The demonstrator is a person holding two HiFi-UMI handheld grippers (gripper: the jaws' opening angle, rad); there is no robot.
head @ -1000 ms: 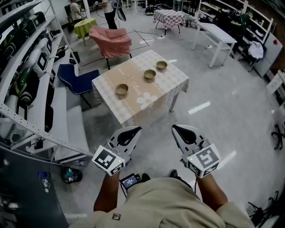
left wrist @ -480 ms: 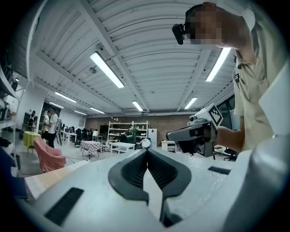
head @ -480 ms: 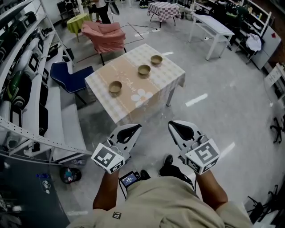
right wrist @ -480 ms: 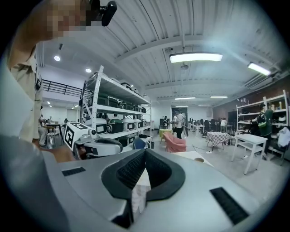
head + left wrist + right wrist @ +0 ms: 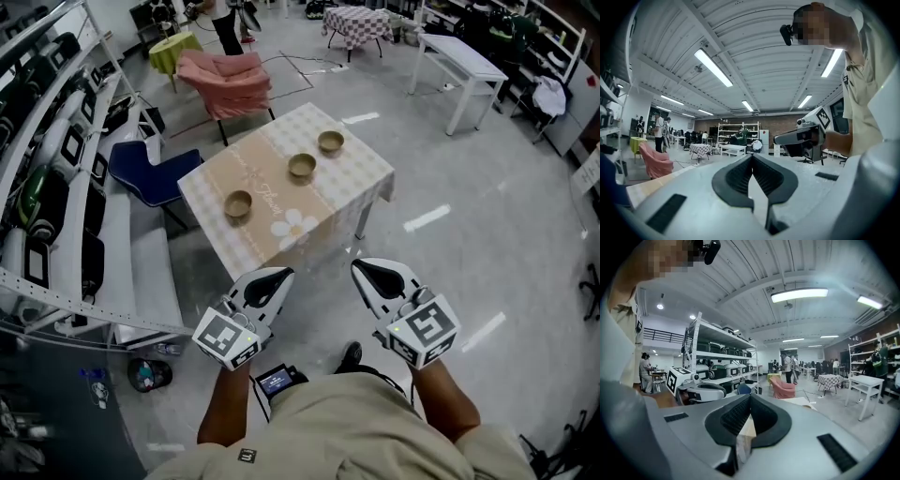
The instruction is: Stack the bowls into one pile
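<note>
Three tan bowls stand apart in a diagonal row on the cloth-covered table [image 5: 352,178]: a near-left bowl [image 5: 238,202], a middle bowl [image 5: 302,165] and a far-right bowl [image 5: 330,142]. My left gripper [image 5: 281,273] and right gripper [image 5: 361,268] hover side by side above the floor, well short of the table's near edge. Both are shut with nothing between the jaws. In the left gripper view the left gripper [image 5: 751,156] points across the room, and the bowls are hidden. The right gripper [image 5: 750,397] shows only a strip of the table past its jaws.
A long shelving rack [image 5: 56,187] runs down the left side. A blue chair [image 5: 150,169] and a pink-draped chair [image 5: 231,82] stand beside the table's far-left side. A white table [image 5: 461,64] stands at the far right. Grey floor lies between me and the table.
The view has shifted a little and the table sits slightly lower in the picture than half a second ago. Both grippers stay shut and side by side in front of the body.
</note>
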